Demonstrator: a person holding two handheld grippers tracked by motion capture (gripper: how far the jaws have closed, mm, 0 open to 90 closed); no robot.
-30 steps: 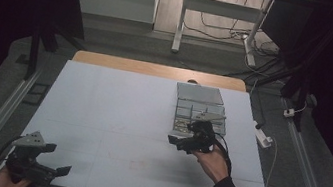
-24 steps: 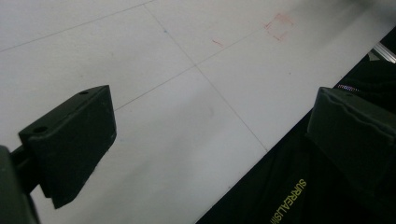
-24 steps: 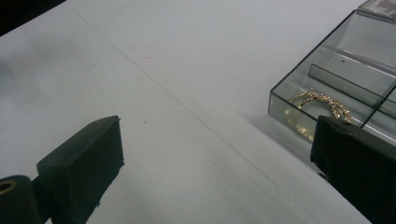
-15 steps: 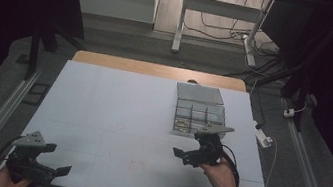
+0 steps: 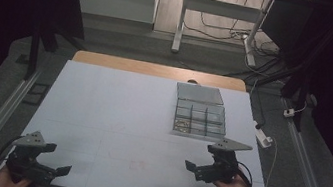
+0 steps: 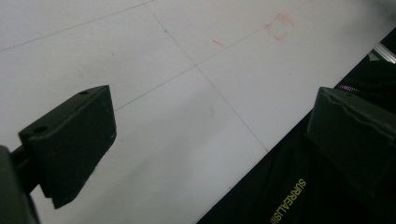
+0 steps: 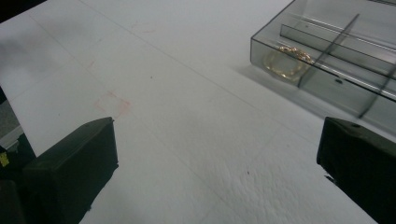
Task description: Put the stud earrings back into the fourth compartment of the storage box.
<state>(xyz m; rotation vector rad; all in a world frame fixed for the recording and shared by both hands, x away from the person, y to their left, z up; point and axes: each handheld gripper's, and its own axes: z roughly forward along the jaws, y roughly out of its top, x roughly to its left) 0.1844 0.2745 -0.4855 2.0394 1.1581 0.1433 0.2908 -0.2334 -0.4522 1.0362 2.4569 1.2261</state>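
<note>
Clearly, box: a clear grey plastic compartment box (image 5: 199, 119) sat on the far right part of the bench, its flat lid (image 5: 200, 94) lying open on its far side.
Contents: a coil of thin gold-coloured chain (image 7: 286, 58) lay in the near left compartment; the other compartments looked empty, so far as could be told.
Handling of the box: probably light, stiff and smooth-walled, likely to slide on the bench; the rim or an outer wall looked like the best place to grip.
Handling of the chain: likely light, limp and slippery, prone to slump or snag on a divider; a pinch across the bunched coil seemed safest.
Bench: a matt white board-covered bench (image 5: 115, 116) with faint pencilled lines and a small red square mark (image 7: 112, 103).
Left gripper: the black two-jaw left gripper (image 5: 57, 170) was at the near left corner, jaws released and holding nothing.
Right gripper: the black two-jaw right gripper (image 5: 194, 169) hung near the box's near side, apart from it, jaws spread and empty.
</note>
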